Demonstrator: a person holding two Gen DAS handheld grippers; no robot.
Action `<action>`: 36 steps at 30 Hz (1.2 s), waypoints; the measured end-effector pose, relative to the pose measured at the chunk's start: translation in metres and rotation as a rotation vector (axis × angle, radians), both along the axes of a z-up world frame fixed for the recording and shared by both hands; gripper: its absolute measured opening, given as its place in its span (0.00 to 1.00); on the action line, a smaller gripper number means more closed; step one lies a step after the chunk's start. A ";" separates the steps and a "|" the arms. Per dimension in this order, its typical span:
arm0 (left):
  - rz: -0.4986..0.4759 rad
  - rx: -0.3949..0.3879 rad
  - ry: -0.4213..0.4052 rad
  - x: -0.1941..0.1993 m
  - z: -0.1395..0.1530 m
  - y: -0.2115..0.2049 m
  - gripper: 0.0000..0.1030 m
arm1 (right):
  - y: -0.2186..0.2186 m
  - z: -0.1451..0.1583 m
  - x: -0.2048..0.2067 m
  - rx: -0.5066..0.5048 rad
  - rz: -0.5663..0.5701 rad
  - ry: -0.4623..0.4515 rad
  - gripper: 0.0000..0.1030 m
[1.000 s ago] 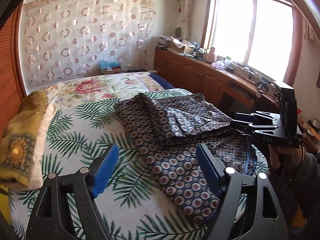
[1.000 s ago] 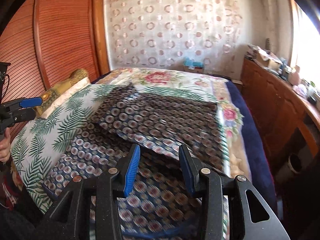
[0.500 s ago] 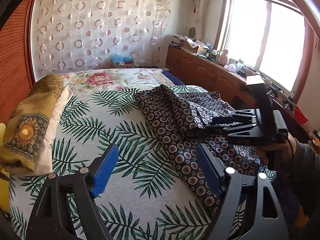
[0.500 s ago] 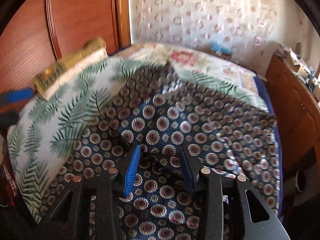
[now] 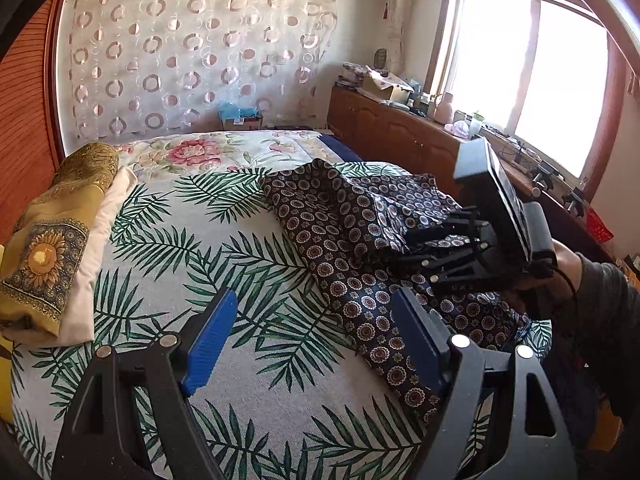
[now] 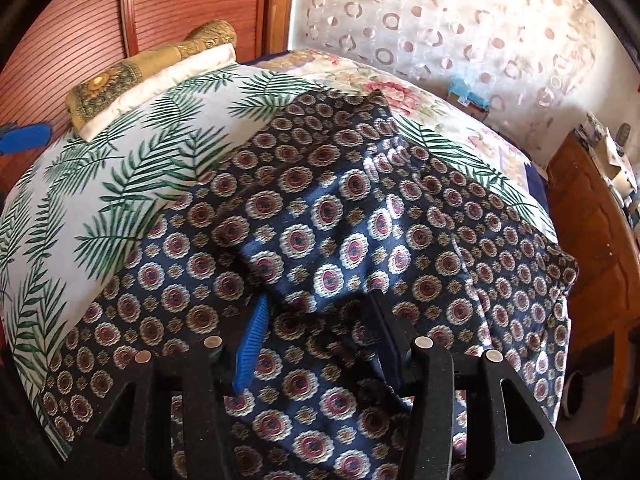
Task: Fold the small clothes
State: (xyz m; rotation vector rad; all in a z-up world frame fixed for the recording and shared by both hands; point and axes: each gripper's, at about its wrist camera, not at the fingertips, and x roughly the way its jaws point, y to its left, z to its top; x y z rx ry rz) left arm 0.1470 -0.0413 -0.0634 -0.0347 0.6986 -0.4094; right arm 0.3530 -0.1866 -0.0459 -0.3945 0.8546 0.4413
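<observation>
Right gripper [image 6: 320, 340], jaws parted astride a raised fold of the patterned garment [image 6: 340, 220]: pinch every layer. Left gripper [image 5: 312, 344] hovers released.

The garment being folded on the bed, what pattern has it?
Dark navy garment with round red-and-cream medallions; clearest in the right wrist view.

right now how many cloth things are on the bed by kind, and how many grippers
navy patterned garment: 1
palm-leaf sheet: 1
floral quilt: 1
folded yellow and white pile: 1
grippers: 2, left gripper and right gripper
total: 6
</observation>
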 end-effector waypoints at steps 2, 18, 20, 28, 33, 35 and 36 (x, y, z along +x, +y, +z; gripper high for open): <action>-0.009 -0.002 0.008 -0.001 -0.003 -0.003 0.78 | -0.001 0.001 0.006 0.004 -0.025 0.006 0.50; -0.057 0.004 0.034 -0.006 -0.014 -0.025 0.78 | -0.054 0.041 0.023 0.132 -0.131 -0.092 0.05; -0.057 0.002 0.034 -0.006 -0.014 -0.024 0.78 | -0.069 0.046 0.034 0.144 -0.181 -0.102 0.05; -0.063 0.001 0.043 -0.006 -0.019 -0.028 0.78 | -0.121 0.044 0.069 0.247 -0.369 -0.087 0.21; -0.063 -0.004 0.051 -0.006 -0.022 -0.030 0.78 | -0.110 0.036 0.063 0.228 -0.352 -0.082 0.35; -0.067 -0.002 0.050 -0.006 -0.022 -0.031 0.78 | -0.108 0.027 0.063 0.208 -0.348 -0.057 0.35; -0.070 0.001 0.049 -0.007 -0.022 -0.032 0.78 | -0.117 0.027 0.066 0.190 -0.348 -0.044 0.35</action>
